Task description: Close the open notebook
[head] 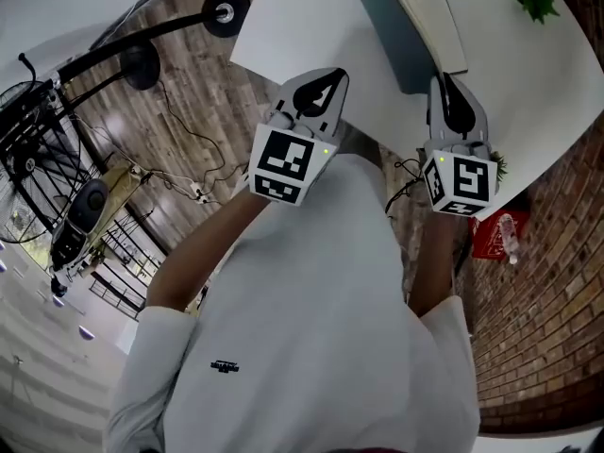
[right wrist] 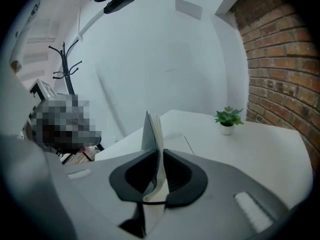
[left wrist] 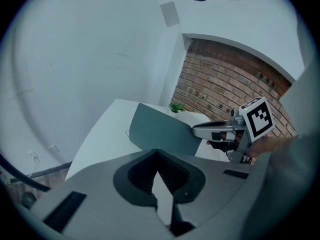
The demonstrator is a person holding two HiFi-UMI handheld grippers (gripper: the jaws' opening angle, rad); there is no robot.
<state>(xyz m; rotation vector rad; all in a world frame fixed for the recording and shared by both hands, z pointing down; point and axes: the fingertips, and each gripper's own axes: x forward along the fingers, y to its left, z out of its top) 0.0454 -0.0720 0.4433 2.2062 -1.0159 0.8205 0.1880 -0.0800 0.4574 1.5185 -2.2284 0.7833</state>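
Right gripper [right wrist: 160, 156] pinches the notebook [right wrist: 151, 131]; thin slate-grey cover stands upright.

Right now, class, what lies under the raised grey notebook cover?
White pages lie flat beside the cover, which the right claw pinches. The table directly beneath the cover is hidden.

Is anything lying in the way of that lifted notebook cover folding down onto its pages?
Nothing visible does. The right tool grips the raised cover, and the pages look bare. The potted plant stands apart on the white table, and the left tool is off to the side.
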